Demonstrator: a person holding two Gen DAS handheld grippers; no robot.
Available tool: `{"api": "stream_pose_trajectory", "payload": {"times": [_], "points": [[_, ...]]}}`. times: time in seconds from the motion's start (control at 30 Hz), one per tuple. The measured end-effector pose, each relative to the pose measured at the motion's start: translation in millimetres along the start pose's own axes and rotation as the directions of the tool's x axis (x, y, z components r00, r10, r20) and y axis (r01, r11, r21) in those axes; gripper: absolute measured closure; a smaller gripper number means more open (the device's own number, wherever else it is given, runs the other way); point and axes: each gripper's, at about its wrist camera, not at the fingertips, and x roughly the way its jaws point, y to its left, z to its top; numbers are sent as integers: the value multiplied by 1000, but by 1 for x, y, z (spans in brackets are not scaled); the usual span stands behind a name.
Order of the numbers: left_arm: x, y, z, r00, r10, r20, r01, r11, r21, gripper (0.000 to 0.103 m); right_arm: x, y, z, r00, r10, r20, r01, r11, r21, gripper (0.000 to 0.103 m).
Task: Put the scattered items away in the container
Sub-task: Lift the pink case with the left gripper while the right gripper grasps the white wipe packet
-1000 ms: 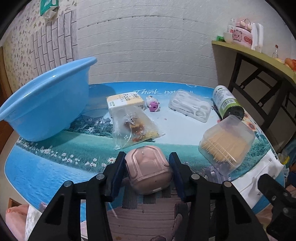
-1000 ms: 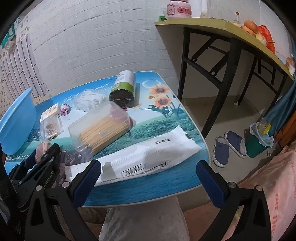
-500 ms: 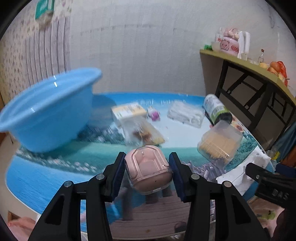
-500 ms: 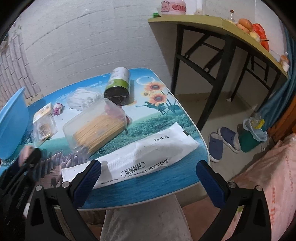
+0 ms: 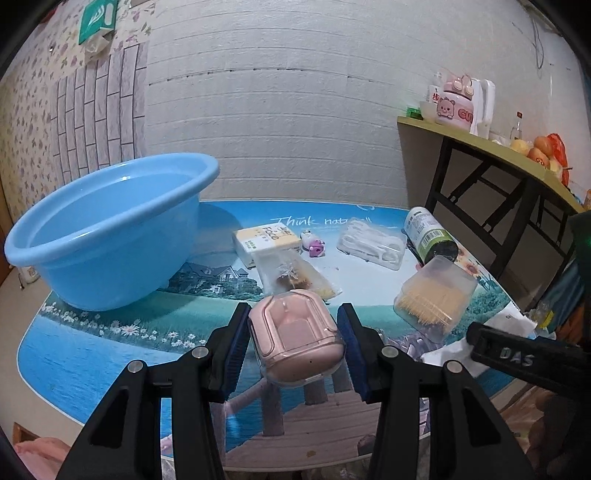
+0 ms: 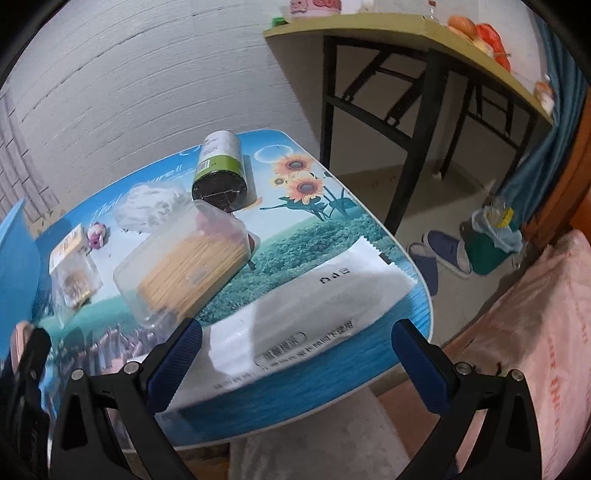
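My left gripper [image 5: 293, 332] is shut on a pink earbud case [image 5: 295, 336] in a clear cover, held a little above the table's front. The blue basin [image 5: 110, 273] stands at the left, nothing visible inside it. On the table lie a yellow-white box [image 5: 266, 238], a clear sachet [image 5: 291, 277], a small pink toy [image 5: 314, 245], a clear pack of white picks [image 5: 369, 243], a green-labelled can [image 6: 221, 173] on its side and a clear toothpick box [image 6: 184, 266]. My right gripper [image 6: 295, 343] stands open just above a white packet [image 6: 314, 295] at the table's front right edge.
The low table [image 5: 92, 350] has a printed landscape top and a wall behind it. A taller shelf table [image 6: 406, 33] with fruit and cups stands to the right. Slippers [image 6: 443, 254] and a green bin [image 6: 491, 240] are on the floor; pink cloth [image 6: 535, 332] lies nearby.
The left gripper has risen off the table with the pink case and drawn back a little. The right gripper has rolled and tipped down over the white packet, still open.
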Motion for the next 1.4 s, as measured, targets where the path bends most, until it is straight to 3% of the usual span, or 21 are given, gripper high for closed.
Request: {"api": "stream_pose_trajectory", "payload": {"times": [0.13, 0.37, 0.47, 0.6, 0.67, 0.77, 1.0, 1.13, 1.4], "points": [[-4, 3, 0, 1000, -5, 10, 6, 1000, -6, 57, 5, 7, -2, 999, -34, -22, 34, 999, 8, 0], [-5, 9, -1, 1000, -12, 7, 12, 1000, -25, 57, 4, 11, -6, 1000, 2, 4, -2, 1000, -4, 3], [-7, 11, -1, 1000, -11, 9, 12, 999, -34, 57, 2, 14, -6, 999, 38, 21, -37, 998, -51, 18], [-8, 12, 0, 1000, -15, 11, 16, 999, -35, 57, 0, 11, -3, 993, 109, 38, -105, 990, -94, 58], [-9, 11, -1, 1000, -19, 10, 19, 999, -34, 57, 1, 4, 0, 988, 151, 35, -148, 986, -76, 72], [-10, 10, 0, 1000, -21, 16, 21, 999, -30, 57, 3, -5, 3, 980, 197, 18, -195, 978, -72, 82], [-9, 9, -1, 1000, -22, 10, 22, 999, -26, 57, -6, -19, 8, 969, 247, 29, -244, 967, -70, 93], [-8, 9, -1, 1000, -22, 2, 22, 999, -26, 57, -15, -20, 9, 971, 228, 69, -219, 969, -114, 94], [-9, 13, 0, 1000, -15, 9, 15, 999, -35, 57, -17, -32, 12, 973, 214, 83, -207, 975, -78, 95]]}}
